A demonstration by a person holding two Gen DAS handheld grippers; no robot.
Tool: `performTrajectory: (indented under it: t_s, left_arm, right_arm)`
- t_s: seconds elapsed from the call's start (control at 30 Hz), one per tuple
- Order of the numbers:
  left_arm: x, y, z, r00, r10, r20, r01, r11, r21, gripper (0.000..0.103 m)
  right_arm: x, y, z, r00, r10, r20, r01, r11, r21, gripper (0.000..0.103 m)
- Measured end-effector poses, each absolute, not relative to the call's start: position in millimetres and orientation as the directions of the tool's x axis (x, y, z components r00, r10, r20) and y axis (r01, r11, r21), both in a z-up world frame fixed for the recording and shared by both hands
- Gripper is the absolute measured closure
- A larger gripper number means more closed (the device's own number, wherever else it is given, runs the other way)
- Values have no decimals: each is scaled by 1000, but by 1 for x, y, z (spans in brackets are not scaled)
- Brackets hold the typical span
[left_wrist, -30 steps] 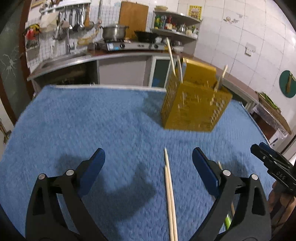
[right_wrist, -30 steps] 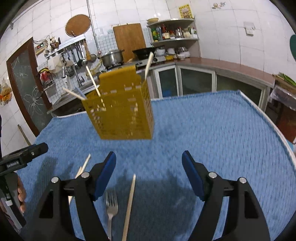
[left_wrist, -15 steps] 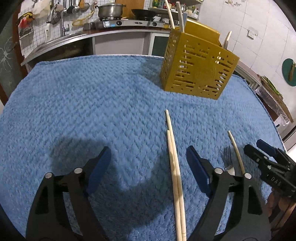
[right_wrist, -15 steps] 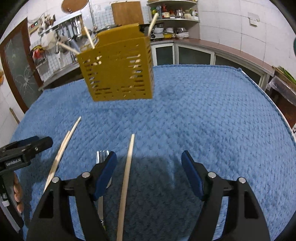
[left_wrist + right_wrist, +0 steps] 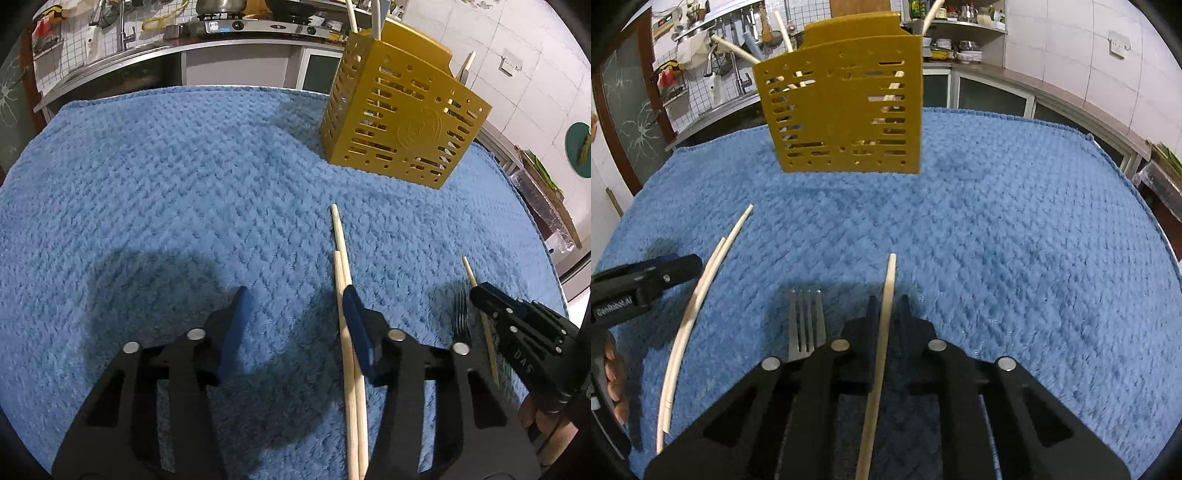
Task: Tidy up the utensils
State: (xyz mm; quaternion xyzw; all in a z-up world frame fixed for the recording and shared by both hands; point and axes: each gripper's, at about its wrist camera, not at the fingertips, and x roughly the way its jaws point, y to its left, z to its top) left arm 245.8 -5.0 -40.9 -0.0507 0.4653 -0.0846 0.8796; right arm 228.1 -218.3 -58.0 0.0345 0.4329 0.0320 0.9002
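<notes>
In the right wrist view, the right gripper [image 5: 886,306] sits at lower centre with its jaws having just closed, now pinching a single chopstick [image 5: 882,332] that runs up between the pads, its tip poking out toward the middle of the frame. Just left of it a fork [image 5: 806,321] lies on the blue towel [image 5: 1015,240], tines pointing up the frame. Further left a pair of chopsticks [image 5: 698,295] lies side by side, with the left gripper [image 5: 679,266] reaching in from the left edge beside them. The yellow utensil holder [image 5: 846,110] stands at upper centre on the towel, with several sticks leaning out of its top.

In the left wrist view, the left gripper [image 5: 295,314] has been closing and stands half spread; its right pad lies against the pair of chopsticks [image 5: 349,325], though whether it actually presses them is hard to tell, and the left pad is clear of them.
</notes>
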Motion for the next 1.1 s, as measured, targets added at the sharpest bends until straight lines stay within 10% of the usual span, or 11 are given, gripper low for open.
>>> performTrajectory:
  t_s: [0.33, 1.1]
  left_arm:
    - [252, -23, -40, 519, -242, -820, 164, 970, -182, 81]
    - [266, -36, -47, 506, -262, -822, 205, 962, -180, 98]
  right_arm:
    - [234, -236, -51, 616, 98, -782, -8, 993, 118, 100]
    - [249, -239, -52, 561, 142, -815, -5, 986, 169, 98]
